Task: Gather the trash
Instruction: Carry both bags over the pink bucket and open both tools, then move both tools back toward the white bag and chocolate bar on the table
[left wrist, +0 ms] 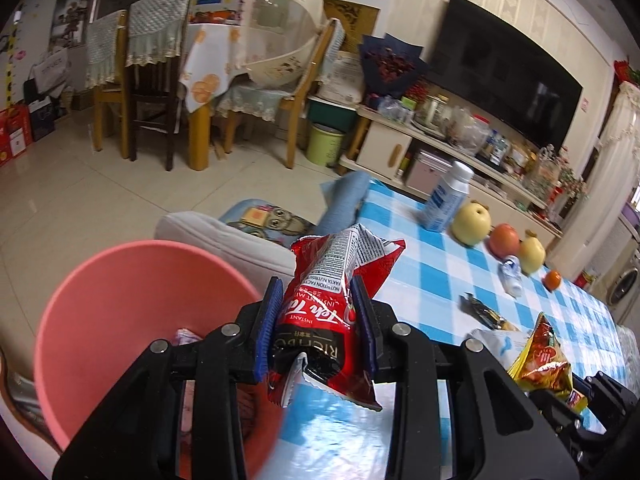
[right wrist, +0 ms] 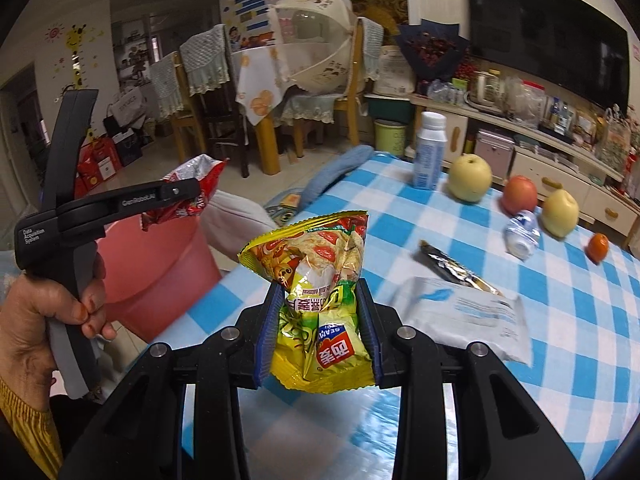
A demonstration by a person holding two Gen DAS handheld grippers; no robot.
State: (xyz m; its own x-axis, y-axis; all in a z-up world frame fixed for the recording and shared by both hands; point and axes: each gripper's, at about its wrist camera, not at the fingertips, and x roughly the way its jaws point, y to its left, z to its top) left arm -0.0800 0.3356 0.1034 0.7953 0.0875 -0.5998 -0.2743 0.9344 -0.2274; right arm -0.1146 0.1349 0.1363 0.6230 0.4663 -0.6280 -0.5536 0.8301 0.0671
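Left gripper [left wrist: 316, 320] jaws clamp red sachet [left wrist: 332, 300] beside pink bin [left wrist: 80, 300]; right gripper [right wrist: 318, 328] jaws clamp yellow noodle packet [right wrist: 320, 300]; only right view shows hand [right wrist: 36, 320].

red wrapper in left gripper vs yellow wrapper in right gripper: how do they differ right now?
Colour: the red wrapper is red with white print; the yellow wrapper is yellow-green with a food picture.
Shape: the red wrapper is squeezed into a narrow roll; the yellow wrapper fans out wide at its top.
Position: the red wrapper, in the left gripper, is beside the pink bin; the yellow wrapper, in the right gripper, is over the checked tablecloth.
Shared: both crumpled, both clamped between blue pads.
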